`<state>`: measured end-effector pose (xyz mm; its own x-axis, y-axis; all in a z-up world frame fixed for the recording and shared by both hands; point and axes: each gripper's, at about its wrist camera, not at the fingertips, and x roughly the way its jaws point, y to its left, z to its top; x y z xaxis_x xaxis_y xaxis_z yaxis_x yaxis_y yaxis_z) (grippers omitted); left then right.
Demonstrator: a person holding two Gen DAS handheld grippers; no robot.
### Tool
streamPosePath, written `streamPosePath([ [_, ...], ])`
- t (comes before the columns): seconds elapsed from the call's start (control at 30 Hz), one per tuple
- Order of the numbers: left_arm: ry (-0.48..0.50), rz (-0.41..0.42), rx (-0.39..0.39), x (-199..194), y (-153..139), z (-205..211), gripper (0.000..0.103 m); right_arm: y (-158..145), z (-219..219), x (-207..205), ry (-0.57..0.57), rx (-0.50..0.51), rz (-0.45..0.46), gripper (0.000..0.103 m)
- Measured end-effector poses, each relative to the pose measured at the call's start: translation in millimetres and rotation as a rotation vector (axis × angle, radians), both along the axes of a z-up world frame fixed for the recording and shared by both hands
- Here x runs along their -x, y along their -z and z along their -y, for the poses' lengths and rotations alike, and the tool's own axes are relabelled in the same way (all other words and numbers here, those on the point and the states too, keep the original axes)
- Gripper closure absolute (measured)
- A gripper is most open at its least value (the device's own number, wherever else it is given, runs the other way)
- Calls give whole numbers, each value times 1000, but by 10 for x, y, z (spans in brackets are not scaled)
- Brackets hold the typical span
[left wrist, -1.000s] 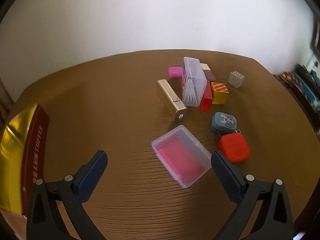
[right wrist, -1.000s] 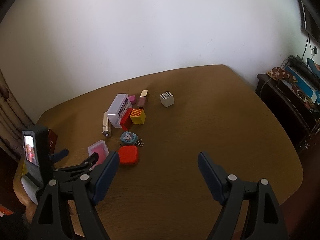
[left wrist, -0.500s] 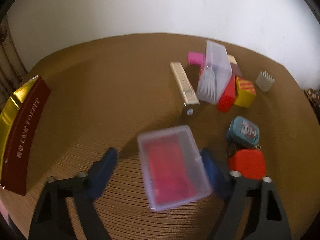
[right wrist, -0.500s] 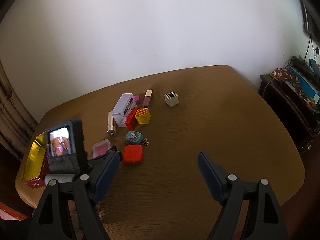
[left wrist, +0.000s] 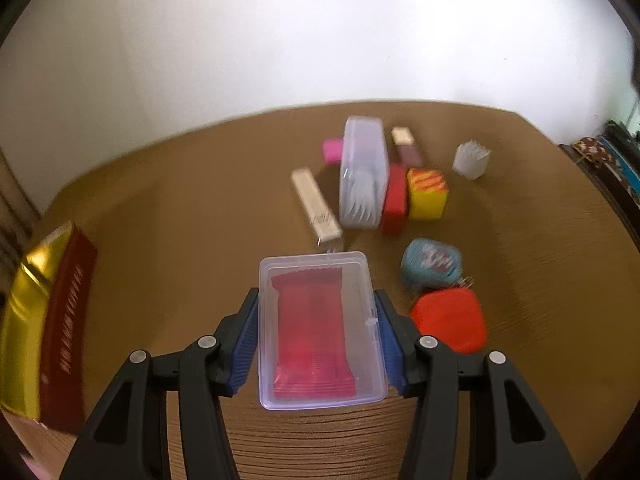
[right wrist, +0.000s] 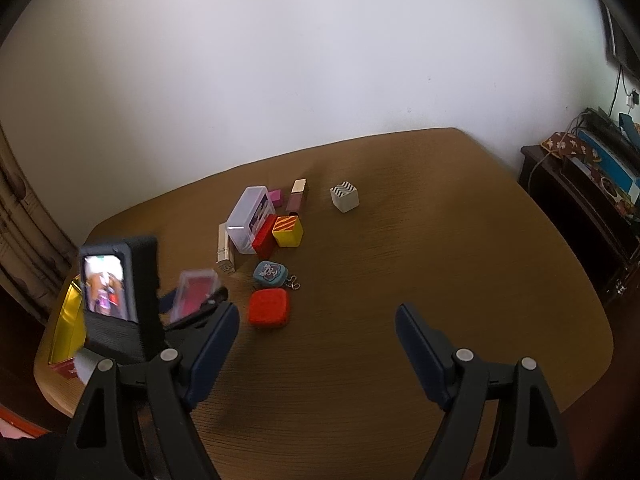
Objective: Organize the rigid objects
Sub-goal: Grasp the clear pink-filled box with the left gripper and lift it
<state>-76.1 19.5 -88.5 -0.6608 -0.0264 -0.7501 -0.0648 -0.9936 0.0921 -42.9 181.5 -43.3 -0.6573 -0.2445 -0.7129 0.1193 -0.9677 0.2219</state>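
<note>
Brown wood-grain table (left wrist: 160, 208) fills both views beneath a white wall. Low in the centre of the left wrist view, the left gripper (left wrist: 317, 330) has just been closing, and its blue pads now pinch the long sides of a clear box (left wrist: 320, 332) holding red packets. Across the bottom of the right wrist view, the right gripper (right wrist: 316, 344) stands spread wide, holding nothing.

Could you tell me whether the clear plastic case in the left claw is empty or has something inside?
Not empty: the clear case, gripped by the left claw, holds a red wrapped packet visible through its lid.
</note>
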Motion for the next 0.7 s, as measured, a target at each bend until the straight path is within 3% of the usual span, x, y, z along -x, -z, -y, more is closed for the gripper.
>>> streamPosePath([
  [0.3, -5, -94, 11, 3, -579, -43, 54, -47, -17, -62, -10, -2, -13, 20],
  [0.7, -58, -160, 29, 51, -967, 254, 53, -45, 59, -125, -19, -3, -20, 20],
])
